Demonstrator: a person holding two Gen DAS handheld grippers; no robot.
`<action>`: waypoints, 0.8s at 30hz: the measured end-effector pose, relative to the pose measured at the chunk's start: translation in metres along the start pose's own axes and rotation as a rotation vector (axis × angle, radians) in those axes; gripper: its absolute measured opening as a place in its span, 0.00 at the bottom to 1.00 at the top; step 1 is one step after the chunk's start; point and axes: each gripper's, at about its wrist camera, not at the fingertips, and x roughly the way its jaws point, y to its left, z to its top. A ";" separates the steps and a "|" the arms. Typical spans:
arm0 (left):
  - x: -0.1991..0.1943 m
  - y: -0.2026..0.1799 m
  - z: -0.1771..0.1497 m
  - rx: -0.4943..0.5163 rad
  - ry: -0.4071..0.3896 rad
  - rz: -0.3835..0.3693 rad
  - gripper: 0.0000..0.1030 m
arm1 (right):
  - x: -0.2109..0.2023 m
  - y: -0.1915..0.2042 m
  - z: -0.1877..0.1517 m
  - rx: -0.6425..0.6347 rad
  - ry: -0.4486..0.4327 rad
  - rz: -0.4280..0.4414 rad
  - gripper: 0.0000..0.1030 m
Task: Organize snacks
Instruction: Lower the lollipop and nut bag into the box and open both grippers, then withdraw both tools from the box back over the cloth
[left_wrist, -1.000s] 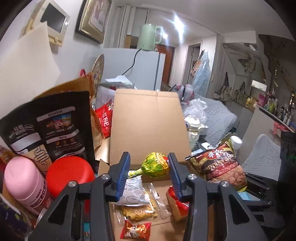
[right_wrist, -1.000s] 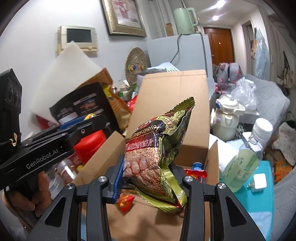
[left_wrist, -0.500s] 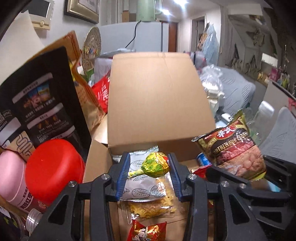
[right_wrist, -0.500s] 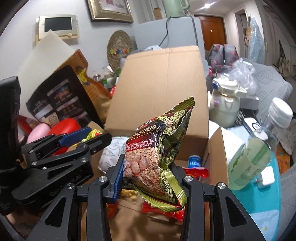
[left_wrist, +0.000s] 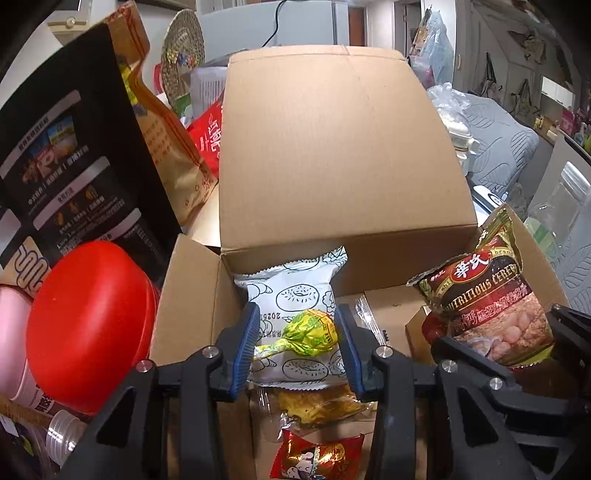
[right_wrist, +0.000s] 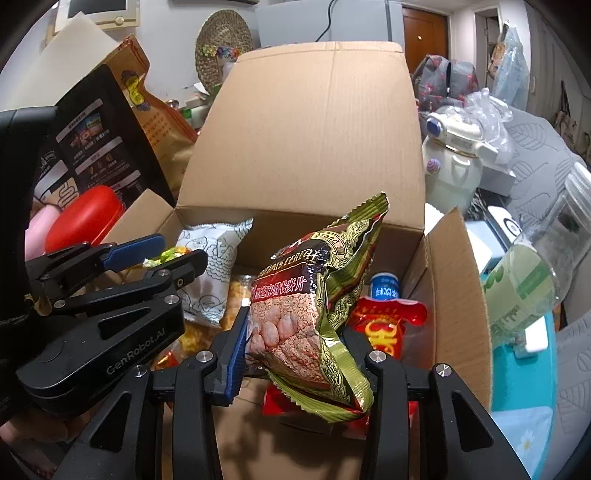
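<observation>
Your left tool (left_wrist: 295, 341) is clamped on the yellow-green wrapped lollipop (left_wrist: 308, 332), holding it just above the white pastry pack (left_wrist: 295, 295) at the far left of the open cardboard box (left_wrist: 192, 295). Your right tool (right_wrist: 295, 343) is pinching the cereal bag (right_wrist: 314, 295) by its lower half, bag upright w/ its top corner leaning right, over the box's right side above the red pouch (right_wrist: 388, 321) and a small blue-capped bottle (right_wrist: 384, 288).

Risks from here, as I judge them:
- Lollipop is held by the round head only, stick end poking left past the pad. If you let go this high it may roll off the slick pastry pack and drop into the gap by the left flap. Get lower first.
- Cereal bag is puffy and top-heavy. Grip low on the bag means it can flop over or slide out of the pads, esp. if you tilt more.
- Both tools sit near each other over one box; the right tool's body shows just beside your left one. Crossing paths could knock either item loose.
- Tall rear flap (left_wrist: 332, 147) stands right behind the drop spots; pushing far fwd would bump it.
- Red lid (left_wrist: 85, 325) and pink container (left_wrist: 11, 332) crowd the box's left flap outside, so a wide leftward swing could tip them.
</observation>
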 end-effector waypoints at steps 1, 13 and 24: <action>0.000 -0.001 0.000 0.003 0.002 0.002 0.40 | -0.001 0.000 0.000 -0.003 -0.003 -0.009 0.40; 0.001 -0.008 0.002 0.030 0.027 0.091 0.57 | -0.009 0.001 0.003 -0.026 -0.031 -0.112 0.60; -0.037 -0.001 0.008 0.004 -0.074 0.056 0.73 | -0.035 0.006 0.002 -0.066 -0.099 -0.146 0.65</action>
